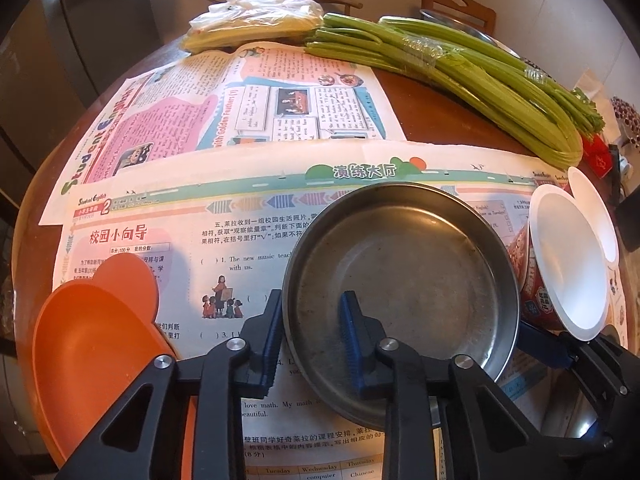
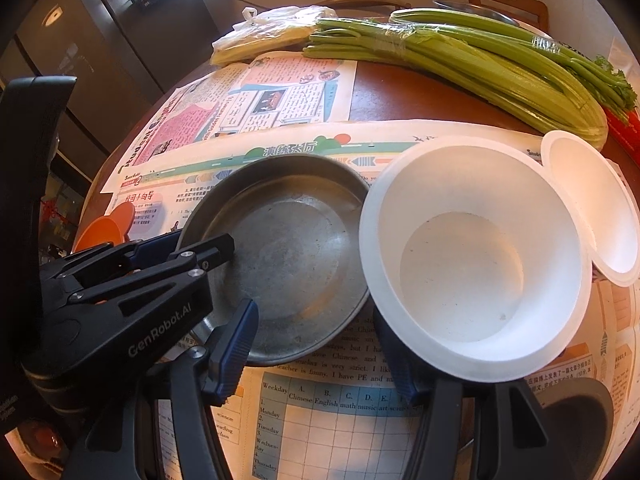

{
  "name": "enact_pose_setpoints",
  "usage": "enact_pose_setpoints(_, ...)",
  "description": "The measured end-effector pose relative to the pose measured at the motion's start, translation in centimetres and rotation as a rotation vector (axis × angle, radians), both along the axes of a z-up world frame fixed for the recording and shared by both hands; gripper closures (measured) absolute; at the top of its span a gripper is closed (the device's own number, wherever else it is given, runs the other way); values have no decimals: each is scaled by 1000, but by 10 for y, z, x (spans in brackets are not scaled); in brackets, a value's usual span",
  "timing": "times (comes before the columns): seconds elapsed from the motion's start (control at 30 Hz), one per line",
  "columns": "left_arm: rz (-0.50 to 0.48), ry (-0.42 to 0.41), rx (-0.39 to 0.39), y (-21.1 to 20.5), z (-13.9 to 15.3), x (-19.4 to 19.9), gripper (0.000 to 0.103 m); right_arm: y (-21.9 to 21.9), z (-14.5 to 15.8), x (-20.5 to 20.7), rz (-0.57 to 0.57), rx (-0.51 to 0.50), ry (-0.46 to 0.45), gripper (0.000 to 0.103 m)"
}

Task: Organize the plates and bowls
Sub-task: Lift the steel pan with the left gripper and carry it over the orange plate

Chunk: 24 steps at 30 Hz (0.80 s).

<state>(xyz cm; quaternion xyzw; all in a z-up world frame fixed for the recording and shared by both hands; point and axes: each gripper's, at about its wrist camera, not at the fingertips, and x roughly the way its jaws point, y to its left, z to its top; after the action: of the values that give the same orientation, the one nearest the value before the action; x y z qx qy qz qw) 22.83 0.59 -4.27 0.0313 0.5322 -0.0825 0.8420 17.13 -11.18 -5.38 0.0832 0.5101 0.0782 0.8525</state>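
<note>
Steel plate (image 1: 404,280), round and scuffed, sits on newspaper (image 1: 224,236), left gripper (image 1: 312,332) clamped on its rim. Right gripper (image 2: 324,352) grips the white foam bowl (image 2: 472,264); only the left view shows its red printed side.

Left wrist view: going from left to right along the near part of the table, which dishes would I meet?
Orange heart-shaped dish → metal plate, its rim between the left gripper fingers → white foam bowl with its lid.

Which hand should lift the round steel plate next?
Left. Its tongs are already shut on the round steel plate's near rim, while the right tongs sit beside the white foam bowl.
</note>
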Motion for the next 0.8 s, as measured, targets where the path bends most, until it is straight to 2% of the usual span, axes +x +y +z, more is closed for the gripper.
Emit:
enact_pose_setpoints(0.3, 2, 10, -12, 3, 1, -5, 75, 4, 1, 0, 22, -10, -7, 42)
enact_pose_setpoints(0.8, 30, -44, -27, 14, 26, -28, 74, 11, 16, -17, 63, 18, -31, 42)
